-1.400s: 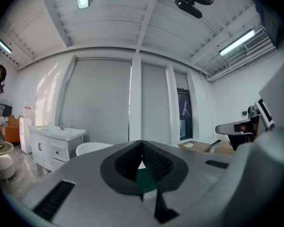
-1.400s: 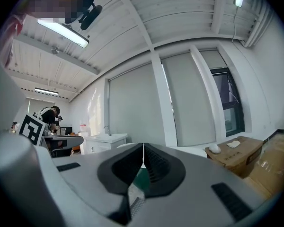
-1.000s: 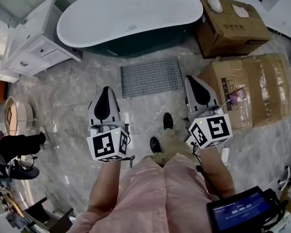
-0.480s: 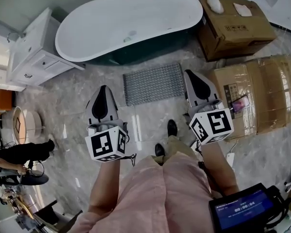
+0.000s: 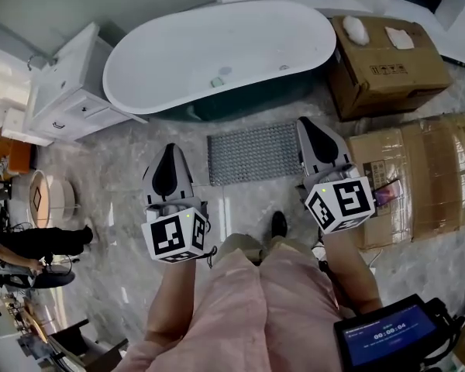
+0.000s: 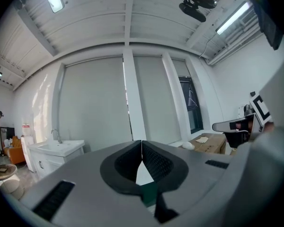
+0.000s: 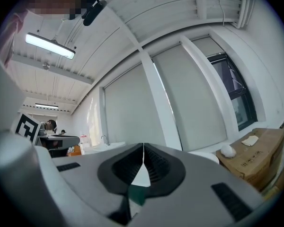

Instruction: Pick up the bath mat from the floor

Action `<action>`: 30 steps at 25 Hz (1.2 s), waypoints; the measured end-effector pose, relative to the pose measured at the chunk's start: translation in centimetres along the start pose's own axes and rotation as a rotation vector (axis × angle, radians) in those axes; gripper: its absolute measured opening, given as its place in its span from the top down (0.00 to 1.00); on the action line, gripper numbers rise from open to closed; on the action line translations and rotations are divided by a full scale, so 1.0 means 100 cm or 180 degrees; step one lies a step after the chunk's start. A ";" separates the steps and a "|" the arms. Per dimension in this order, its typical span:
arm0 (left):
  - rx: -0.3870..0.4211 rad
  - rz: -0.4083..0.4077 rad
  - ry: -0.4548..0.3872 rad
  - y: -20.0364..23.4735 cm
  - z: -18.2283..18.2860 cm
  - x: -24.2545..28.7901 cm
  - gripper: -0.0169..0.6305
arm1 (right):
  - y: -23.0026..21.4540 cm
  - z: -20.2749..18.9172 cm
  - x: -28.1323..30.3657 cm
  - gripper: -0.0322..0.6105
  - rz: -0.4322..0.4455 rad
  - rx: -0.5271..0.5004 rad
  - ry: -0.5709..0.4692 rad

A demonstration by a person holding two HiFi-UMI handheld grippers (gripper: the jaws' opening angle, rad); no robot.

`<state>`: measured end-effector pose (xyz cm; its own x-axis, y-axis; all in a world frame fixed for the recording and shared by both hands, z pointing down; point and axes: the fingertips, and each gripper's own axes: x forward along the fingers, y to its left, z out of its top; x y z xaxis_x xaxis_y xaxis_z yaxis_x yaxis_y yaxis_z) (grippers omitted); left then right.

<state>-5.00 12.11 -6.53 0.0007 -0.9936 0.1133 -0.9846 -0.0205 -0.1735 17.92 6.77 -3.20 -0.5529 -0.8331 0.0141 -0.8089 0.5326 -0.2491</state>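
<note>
The grey ribbed bath mat point(image 5: 256, 153) lies flat on the marble floor, just in front of the white bathtub point(image 5: 225, 53). My left gripper point(image 5: 167, 155) hangs shut and empty above the floor to the mat's left. My right gripper point(image 5: 305, 127) is also shut and empty, held over the mat's right end. In the left gripper view the jaws point(image 6: 141, 151) meet with nothing between them and point at the far wall. The right gripper view shows the same: closed jaws point(image 7: 143, 154) aimed level across the room. The mat is in neither gripper view.
A white vanity cabinet point(image 5: 70, 91) stands left of the tub. Cardboard boxes point(image 5: 387, 53) point(image 5: 418, 177) fill the right side. A round stool point(image 5: 46, 200) and another person point(image 5: 31, 246) are at the left. My own shoe point(image 5: 279, 223) is on the floor behind the mat.
The view has shifted forward, so the tub and mat sit lower and nearer in the head view. Both grippers stayed shut and kept their pose.
</note>
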 end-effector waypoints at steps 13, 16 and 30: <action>0.0003 0.0157 0.0107 0.035 -0.014 0.021 0.94 | 0.001 -0.010 0.045 0.92 0.0065 0.0063 0.0061; -0.0022 0.0137 0.0096 0.043 -0.015 0.032 0.94 | 0.003 -0.010 0.056 0.92 0.0042 0.0036 0.0077; -0.0349 0.0324 0.0064 0.130 -0.041 0.080 0.94 | 0.030 -0.015 0.146 0.92 0.0106 -0.0192 0.0255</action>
<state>-18.48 4.38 -3.83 -0.1026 -0.9874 0.1202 -0.9926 0.0938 -0.0775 7.14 -3.52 -2.32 -0.5920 -0.8015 0.0847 -0.7990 0.5698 -0.1921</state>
